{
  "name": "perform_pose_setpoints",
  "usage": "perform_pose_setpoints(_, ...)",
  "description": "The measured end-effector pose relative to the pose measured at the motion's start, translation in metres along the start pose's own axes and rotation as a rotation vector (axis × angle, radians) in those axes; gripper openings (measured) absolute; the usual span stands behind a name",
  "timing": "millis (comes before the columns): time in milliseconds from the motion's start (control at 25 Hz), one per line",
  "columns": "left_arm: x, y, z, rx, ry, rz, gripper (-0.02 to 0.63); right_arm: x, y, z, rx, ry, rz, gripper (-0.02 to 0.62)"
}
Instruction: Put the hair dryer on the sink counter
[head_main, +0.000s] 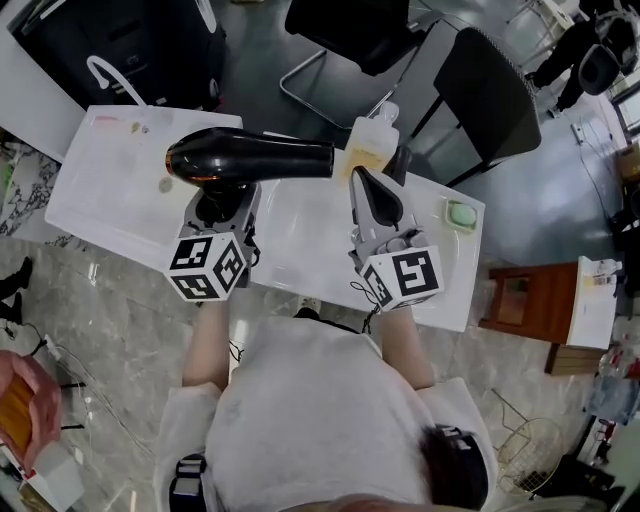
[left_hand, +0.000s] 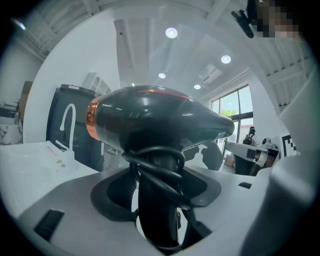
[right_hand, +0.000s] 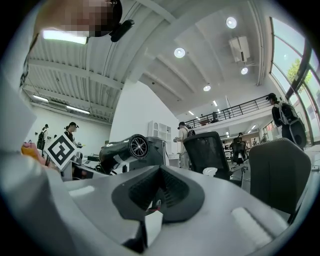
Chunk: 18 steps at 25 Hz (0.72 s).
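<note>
White sink worktop (head_main: 110, 190) spreads under both tongs. Left tongs (head_main: 222, 203) are clenched on the handle of the black hair dryer (head_main: 255, 158), its barrel lying level over the worktop. Right tongs (head_main: 366, 182) are pressed together with nothing between them.

Head view: the hair dryer (head_main: 250, 158) shows little but its barrel, the handle largely hidden beneath it between the fingers of the left gripper (head_main: 222, 203); the bottle (head_main: 368, 148) is partly covered by the right gripper (head_main: 366, 181), and the person (head_main: 320, 420) is cut off by the bottom edge. Left gripper view: the handle's lower end runs off the bottom edge, and the barrel screens much of the tabletop (left_hand: 30, 162). Right gripper view: the background people (right_hand: 182, 136) are too small to make out.
</note>
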<state>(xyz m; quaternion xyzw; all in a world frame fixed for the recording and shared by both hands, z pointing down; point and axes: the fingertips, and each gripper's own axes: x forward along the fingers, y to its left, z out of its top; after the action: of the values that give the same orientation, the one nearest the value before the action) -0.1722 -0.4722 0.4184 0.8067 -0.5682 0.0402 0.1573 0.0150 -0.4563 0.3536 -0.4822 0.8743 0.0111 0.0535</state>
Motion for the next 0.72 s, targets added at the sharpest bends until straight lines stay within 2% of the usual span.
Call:
perform_pose_setpoints(200, 0.038, 0.007, -0.030, -0.014, 0.114, -0.010, 0.265, 0.010, -0.011, -0.015, 0.021, 0.023, 0.013, 0.011)
perform_pose_setpoints(400, 0.067, 0.008, -0.056, 0.008, 0.219, -0.017, 0.265, 0.013, -0.018, -0.029, 0.039, 0.052, 0.025, 0.011)
perform_pose_setpoints(720, 0.107, 0.021, -0.101, -0.042, 0.370, -0.006, 0.264, 0.018, -0.037, -0.044, 0.063, 0.082, 0.013, 0.011)
